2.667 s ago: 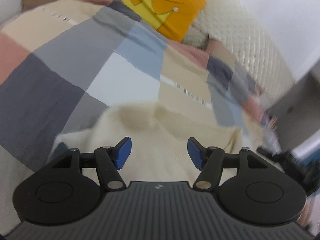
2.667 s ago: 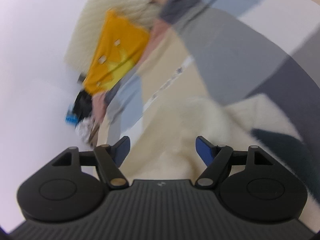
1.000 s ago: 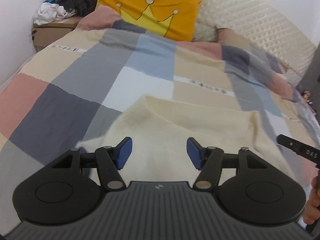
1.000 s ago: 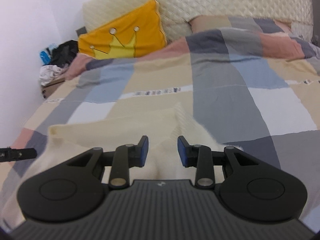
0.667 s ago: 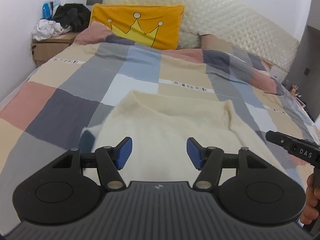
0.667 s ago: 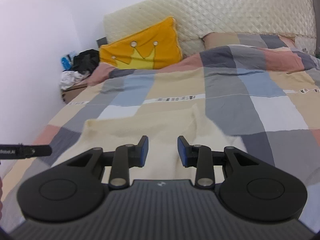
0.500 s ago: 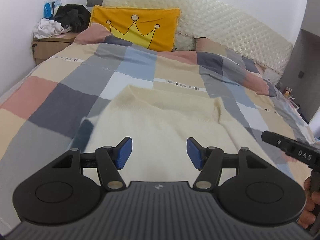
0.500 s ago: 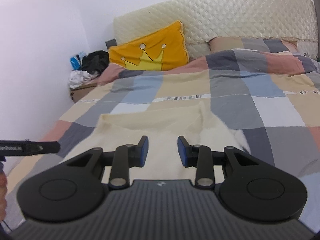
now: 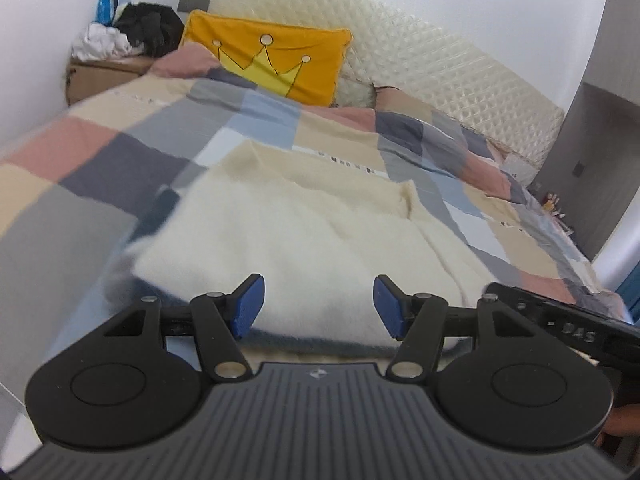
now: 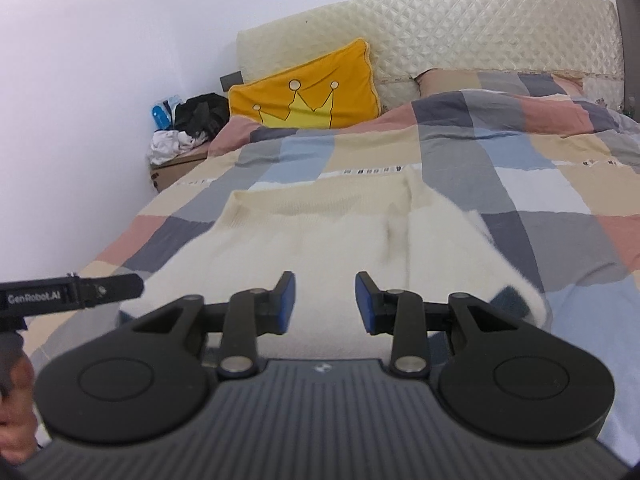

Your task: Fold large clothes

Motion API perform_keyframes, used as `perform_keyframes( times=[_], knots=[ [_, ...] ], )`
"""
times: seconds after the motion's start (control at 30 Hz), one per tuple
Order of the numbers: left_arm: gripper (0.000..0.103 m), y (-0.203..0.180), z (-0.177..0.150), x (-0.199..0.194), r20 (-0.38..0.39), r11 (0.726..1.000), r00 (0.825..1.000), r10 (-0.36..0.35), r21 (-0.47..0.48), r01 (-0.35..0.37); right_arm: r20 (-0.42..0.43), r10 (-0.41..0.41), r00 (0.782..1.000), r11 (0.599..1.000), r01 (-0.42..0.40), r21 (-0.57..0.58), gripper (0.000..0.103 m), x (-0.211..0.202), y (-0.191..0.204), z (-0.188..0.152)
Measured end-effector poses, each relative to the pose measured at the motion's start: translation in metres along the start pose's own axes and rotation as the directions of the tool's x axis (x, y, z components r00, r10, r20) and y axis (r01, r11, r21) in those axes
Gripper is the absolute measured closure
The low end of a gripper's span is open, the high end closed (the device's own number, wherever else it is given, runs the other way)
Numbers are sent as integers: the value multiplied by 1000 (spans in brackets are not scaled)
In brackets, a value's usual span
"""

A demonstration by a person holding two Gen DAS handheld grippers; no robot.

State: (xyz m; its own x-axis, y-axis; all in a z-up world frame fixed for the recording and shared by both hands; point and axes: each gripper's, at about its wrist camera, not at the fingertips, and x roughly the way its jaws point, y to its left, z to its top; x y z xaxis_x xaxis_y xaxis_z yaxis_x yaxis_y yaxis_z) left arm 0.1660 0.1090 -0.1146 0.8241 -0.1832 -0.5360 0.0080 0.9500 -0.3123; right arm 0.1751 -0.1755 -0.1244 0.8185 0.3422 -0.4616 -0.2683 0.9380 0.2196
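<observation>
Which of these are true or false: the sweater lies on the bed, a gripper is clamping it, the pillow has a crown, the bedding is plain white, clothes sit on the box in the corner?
1. The sweater lies on the bed. True.
2. A gripper is clamping it. False: the left gripper is open with nothing between its pads, and the right gripper is opening, also empty.
3. The pillow has a crown. True.
4. The bedding is plain white. False: it is checked in grey, pink, beige and blue.
5. Clothes sit on the box. True.
</observation>
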Motion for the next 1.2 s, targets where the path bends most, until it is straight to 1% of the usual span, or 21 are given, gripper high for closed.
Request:
perform_keyframes(
  times=[0.07,0.13,0.2,0.27,0.3,0.4,0.5,0.53,0.63,0.7,0.73,0.8,0.87,0.9,0.93,0.97,1.0,1.03,1.07,1.17,1.2],
  knots=[
    [34,7,-5,9,-18,999,1000,9,-46,-10,-29,-21,999,1000,21,-11,57,12,1,-3],
    [30,22,-9,22,-52,991,999,7,-132,-13,-56,-29,998,1000,29,-4,57,21,2,-6],
    [28,37,-13,30,-71,978,997,23,-207,-37,-73,-33,997,999,33,1,57,27,4,-8],
    [22,55,-16,40,-104,952,994,22,-300,-52,-84,-41,996,999,41,-4,57,30,6,-11],
    [22,64,-18,44,-120,935,993,17,-351,-59,-90,-43,995,999,43,-6,57,33,6,-12],
    [21,90,-25,53,-151,866,989,-1,-495,-75,-114,-51,992,999,51,-10,57,39,7,-16],
    [19,109,-30,61,-153,797,988,-28,-600,-71,-135,-57,989,998,56,-17,57,42,9,-19],
    [19,117,-31,66,-149,766,988,-41,-640,-65,-139,-58,989,998,56,-17,57,43,10,-20],
    [20,132,-40,78,-145,693,988,-51,-717,-70,-146,-58,988,998,56,-18,57,45,11,-21],
    [21,136,-42,85,-139,667,988,-65,-743,-61,-152,-53,987,999,52,-9,57,47,11,-22],
    [23,136,-42,87,-132,661,989,-63,-749,-57,-157,-46,987,999,47,0,57,48,10,-22],
    [30,135,-41,92,-120,667,991,-55,-743,-53,-168,-23,986,999,28,30,57,51,8,-21],
    [40,132,-40,95,-115,676,992,-50,-735,-51,-181,15,983,997,-1,75,57,53,4,-21],
    [42,132,-40,97,-114,677,992,-46,-734,-53,-189,41,981,994,-21,106,57,53,2,-22],
    [47,132,-39,98,-114,678,993,-41,-733,-56,-193,62,979,990,-36,134,53,54,0,-22],
    [51,131,-38,100,-112,680,993,-38,-731,-56,-194,83,978,985,-52,162,44,54,-2,-22],
    [54,131,-39,99,-107,683,994,-35,-728,-55,-191,111,975,977,-73,199,38,54,-5,-23],
    [58,130,-38,99,-101,688,994,-32,-724,-52,-188,143,972,966,-95,242,27,54,-9,-23],
    [61,130,-36,98,-98,694,995,-28,-718,-51,-185,173,967,953,-117,279,21,55,-11,-24],
    [66,128,-35,98,-90,703,996,-23,-709,-48,-188,266,946,898,-172,405,22,61,-21,-28],
    [67,127,-34,98,-87,706,996,-22,-707,-46,-190,302,934,869,-188,458,22,64,-26,-32]
  ],
)
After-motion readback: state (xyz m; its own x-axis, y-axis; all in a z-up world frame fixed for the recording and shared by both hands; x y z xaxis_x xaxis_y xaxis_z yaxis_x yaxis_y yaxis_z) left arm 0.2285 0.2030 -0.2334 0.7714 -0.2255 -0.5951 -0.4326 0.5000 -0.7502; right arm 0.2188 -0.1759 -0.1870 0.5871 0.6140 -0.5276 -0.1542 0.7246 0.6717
